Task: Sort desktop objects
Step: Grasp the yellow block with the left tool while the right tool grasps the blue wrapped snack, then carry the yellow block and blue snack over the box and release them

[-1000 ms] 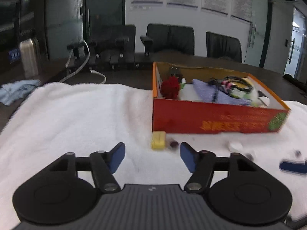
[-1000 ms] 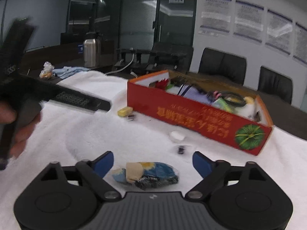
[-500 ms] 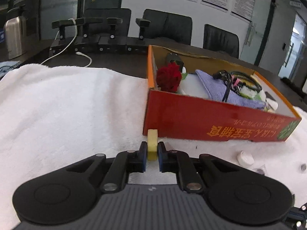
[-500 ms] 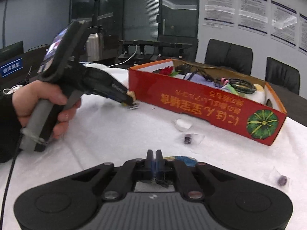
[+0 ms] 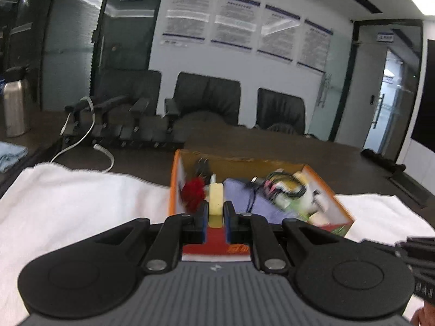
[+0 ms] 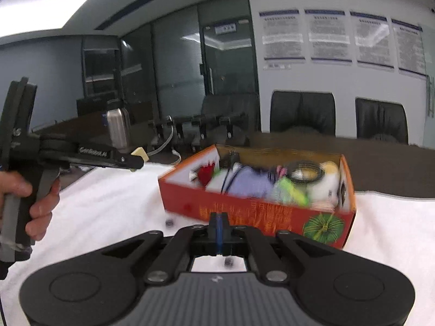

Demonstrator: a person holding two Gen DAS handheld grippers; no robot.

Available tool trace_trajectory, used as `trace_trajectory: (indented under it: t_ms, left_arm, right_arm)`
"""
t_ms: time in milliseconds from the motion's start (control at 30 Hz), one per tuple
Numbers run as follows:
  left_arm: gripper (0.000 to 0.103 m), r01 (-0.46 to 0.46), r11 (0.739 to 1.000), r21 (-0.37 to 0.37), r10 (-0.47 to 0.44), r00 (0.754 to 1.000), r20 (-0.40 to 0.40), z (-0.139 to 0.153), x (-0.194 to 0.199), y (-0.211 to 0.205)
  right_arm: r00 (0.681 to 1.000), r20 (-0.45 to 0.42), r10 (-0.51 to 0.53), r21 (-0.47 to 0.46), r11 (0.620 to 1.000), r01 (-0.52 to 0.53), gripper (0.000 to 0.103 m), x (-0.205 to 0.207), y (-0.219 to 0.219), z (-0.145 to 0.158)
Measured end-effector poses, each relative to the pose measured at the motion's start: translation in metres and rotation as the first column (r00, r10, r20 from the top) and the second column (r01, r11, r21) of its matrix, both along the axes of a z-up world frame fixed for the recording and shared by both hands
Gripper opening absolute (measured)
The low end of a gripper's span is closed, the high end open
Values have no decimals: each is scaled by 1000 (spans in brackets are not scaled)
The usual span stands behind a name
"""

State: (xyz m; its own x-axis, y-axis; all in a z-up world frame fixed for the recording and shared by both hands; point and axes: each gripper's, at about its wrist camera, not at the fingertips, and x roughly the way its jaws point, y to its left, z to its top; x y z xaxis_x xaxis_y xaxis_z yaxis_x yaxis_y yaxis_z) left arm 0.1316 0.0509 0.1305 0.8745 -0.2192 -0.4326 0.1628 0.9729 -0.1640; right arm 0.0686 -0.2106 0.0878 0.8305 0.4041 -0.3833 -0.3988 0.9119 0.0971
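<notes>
My left gripper [image 5: 216, 212] is shut on a pale yellow eraser [image 5: 216, 199] and holds it in the air over the near wall of the red and orange cardboard box [image 5: 330, 190]. The same gripper [image 6: 140, 159] with the eraser [image 6: 141, 153] shows at the left of the right wrist view, well above the towel. My right gripper [image 6: 219, 224] is shut; only a thin blue strip [image 6: 217, 226] shows between its pads, so I cannot tell what it holds. It is raised before the box's [image 6: 258, 213] red front wall.
The box holds a red flower [image 5: 193, 193], a purple cloth [image 5: 255, 206], black cables [image 5: 282, 182] and other small items. A white towel [image 5: 81, 201] covers the table. Small dark bits [image 6: 169, 222] lie on the towel. A steel flask [image 6: 117, 130] and chairs [image 5: 209, 100] stand behind.
Both grippers have lifted off the towel while shut. The left one has carried the yellow eraser up and forward over the box. The right one has risen from where the blue packet lay.
</notes>
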Motion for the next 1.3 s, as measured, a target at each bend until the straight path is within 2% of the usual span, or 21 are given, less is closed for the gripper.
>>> trace_trajectory:
  t_ms: [67, 133, 167, 200, 233, 300, 367, 433, 533, 600, 667, 767, 867, 933, 1067, 1133, 1167, 1200, 1233, 1267, 1300]
  left_arm:
    - [12, -2, 1000, -2, 2, 1000, 17, 6, 0, -3]
    - [12, 11, 1000, -18, -11, 1000, 22, 7, -3, -4]
    - [12, 16, 1000, -22, -15, 1000, 20, 6, -5, -4]
    - [12, 21, 1000, -21, -20, 1000, 16, 3, -6, -5]
    - [12, 28, 999, -17, -28, 1000, 9, -1, -9, -6]
    - [12, 38, 999, -13, -38, 999, -11, -8, -8, -8]
    - [12, 38, 999, -7, -38, 999, -30, -15, -6, -10]
    - [12, 41, 999, -3, -41, 998, -43, -19, -6, -11]
    - [12, 48, 999, 10, -48, 998, -42, -20, -7, -11]
    - [12, 48, 999, 2, -48, 998, -39, -18, -5, -11]
    - [12, 54, 999, -3, -54, 998, -36, -15, -1, -14]
    - [12, 47, 999, 3, -47, 999, -17, -8, 8, -18]
    - [12, 22, 1000, 9, -22, 1000, -13, -2, 25, -24]
    - [12, 18, 1000, 6, -18, 1000, -15, 0, 35, -27]
    - [12, 28, 1000, 5, -28, 999, -18, 0, 49, -36]
    - [12, 34, 999, 3, -34, 999, -23, -1, 57, -40]
    - [12, 31, 1000, -1, -31, 999, -27, -2, 61, -42]
    - [12, 32, 999, -3, -32, 999, -30, -3, 65, -43]
    - [12, 31, 1000, -2, -31, 999, -31, -4, 69, -45]
    - [12, 29, 1000, 3, -28, 999, -29, -5, 71, -46]
    - [12, 30, 999, 10, -30, 999, -25, -7, 75, -49]
  right_arm:
    - [1000, -29, 13, -4, 1000, -13, 0, 10, -6, 13]
    - [990, -114, 88, -20, 996, -91, 8, 17, -8, 12]
    - [980, -163, 112, -17, 993, -116, 30, 20, -8, 5]
    - [970, -217, 110, -8, 993, -115, 57, 22, -10, -7]
    - [964, -251, 91, -14, 995, -98, 64, 24, -10, -20]
    - [953, -297, 60, -50, 996, -79, 59, 30, -8, -47]
    - [941, -333, 57, -42, 996, -75, 57, 37, -4, -65]
    - [934, -354, 54, -70, 994, -84, 41, 40, 5, -80]
    - [963, -261, 70, -178, 977, -119, 31, 22, 27, -82]
    - [970, -227, 86, -222, 965, -138, 10, 16, 36, -79]
    - [978, -184, 93, -224, 965, -134, 7, 16, 35, -70]
    - [996, -40, 80, -130, 988, -85, 6, 25, 19, -42]
    - [995, 98, 21, -25, 1000, -18, 7, 46, -5, -31]
    - [994, 103, -47, 55, 998, 41, 7, 71, -26, -39]
    - [998, 17, -65, 229, 972, 60, 8, 109, -68, -68]
    - [996, 25, -83, 247, 966, 75, 9, 113, -80, -75]
    - [988, 59, -143, 230, 965, 126, 8, 109, -81, -72]
    - [972, 133, -195, 210, 964, 165, 8, 102, -82, -67]
    - [943, 211, -259, 174, 959, 224, 8, 94, -80, -63]
    - [890, 309, -335, 120, 942, 313, 8, 84, -74, -59]
    - [855, 376, -356, 103, 934, 343, 8, 78, -72, -56]
